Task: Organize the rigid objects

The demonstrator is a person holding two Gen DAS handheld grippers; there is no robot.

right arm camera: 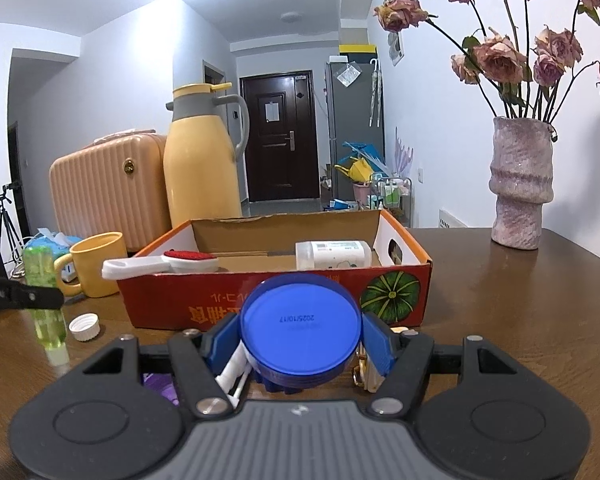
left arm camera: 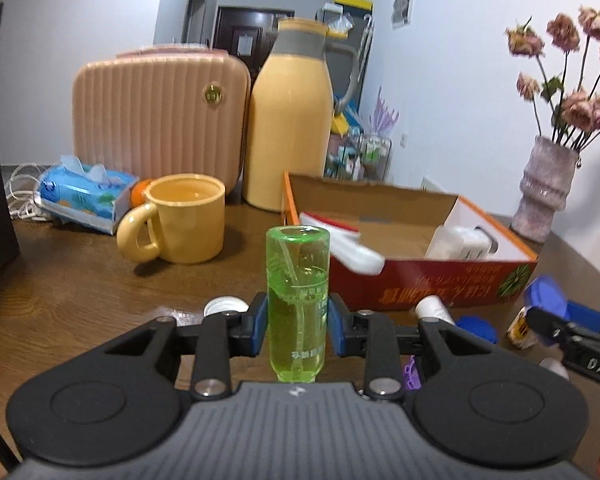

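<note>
Two hand-held grippers, both loaded. Our left hand-held gripper [left arm camera: 298, 322] is clenched on the green bottle [left arm camera: 298, 300], held upright above the desk [left arm camera: 80, 292], short of the box [left arm camera: 420, 280]. Our right hand-held gripper [right arm camera: 300, 340] grips the blue jar [right arm camera: 300, 330] by its sides, just before the box's near wall. We judge the step to be carrying both into the box: lift each clear of the red wall first, aim for the bare cardboard between the brush [right arm camera: 172, 264] and white bottle [right arm camera: 334, 254], lower before releasing, one hand at a time.
</note>
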